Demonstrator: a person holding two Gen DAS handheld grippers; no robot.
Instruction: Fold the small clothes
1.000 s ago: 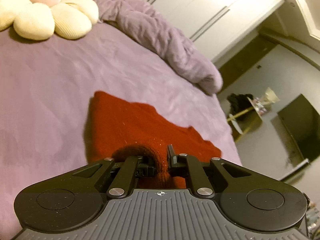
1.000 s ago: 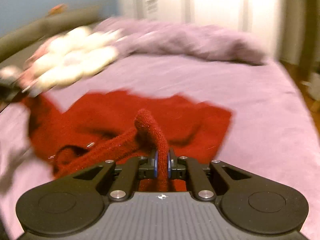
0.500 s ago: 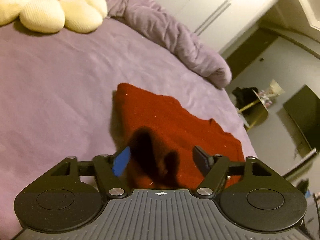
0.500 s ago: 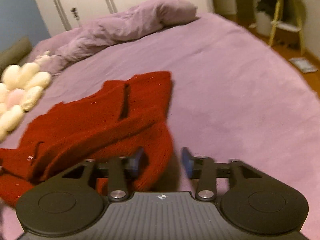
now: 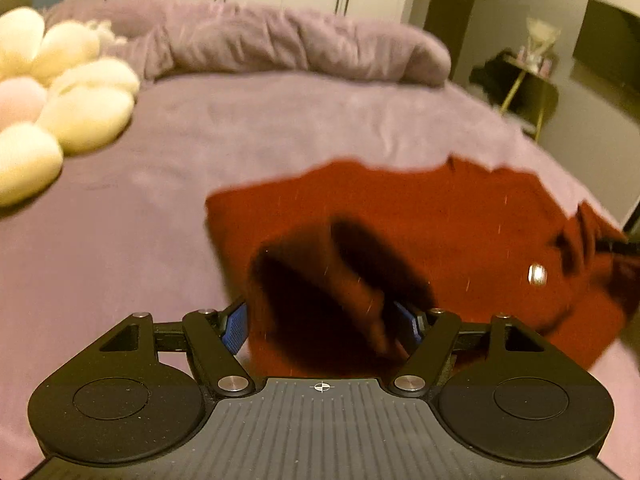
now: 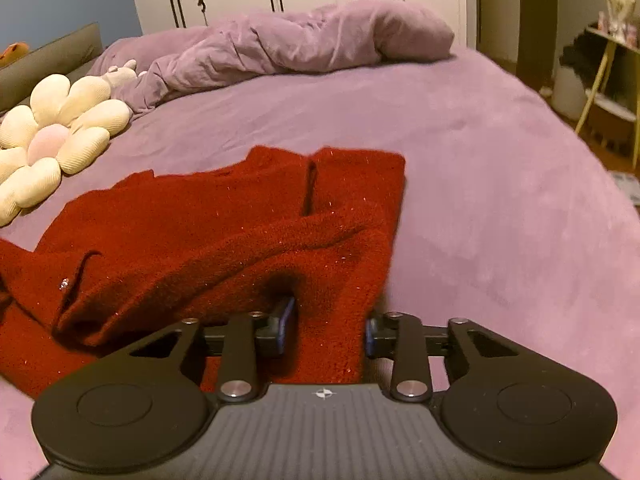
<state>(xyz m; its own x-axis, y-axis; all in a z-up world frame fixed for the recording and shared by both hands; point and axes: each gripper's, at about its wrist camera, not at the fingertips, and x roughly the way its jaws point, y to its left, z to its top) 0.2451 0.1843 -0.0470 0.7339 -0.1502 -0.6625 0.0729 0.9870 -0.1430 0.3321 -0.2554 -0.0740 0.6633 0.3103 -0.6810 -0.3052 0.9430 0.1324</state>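
Observation:
A red knit garment [image 5: 400, 220] lies rumpled on the purple bed [image 5: 240, 128]. My left gripper [image 5: 322, 326] hovers low over its near left corner. Its jaws stand wide and are closing, with a dark, blurred hump of the knit between them; the blue pads [image 5: 236, 328] do not clearly press it. In the right wrist view the garment [image 6: 200, 232] spreads to the left. My right gripper [image 6: 328, 326] is closing on a thick fold at its near right edge, and the knit fills the gap and touches both pads [image 6: 286, 324].
A cream flower-shaped pillow [image 6: 52, 144] lies at the left of the bed. A bunched purple duvet [image 6: 300, 40] runs along the far side, before white wardrobe doors. A small yellow-legged side table [image 6: 612, 80] stands on the floor beyond the bed's right edge.
Both grippers let go of the knit they pinched, opened and sank toward the bed. The left view rolled level. The right jaws have since narrowed around a fold.

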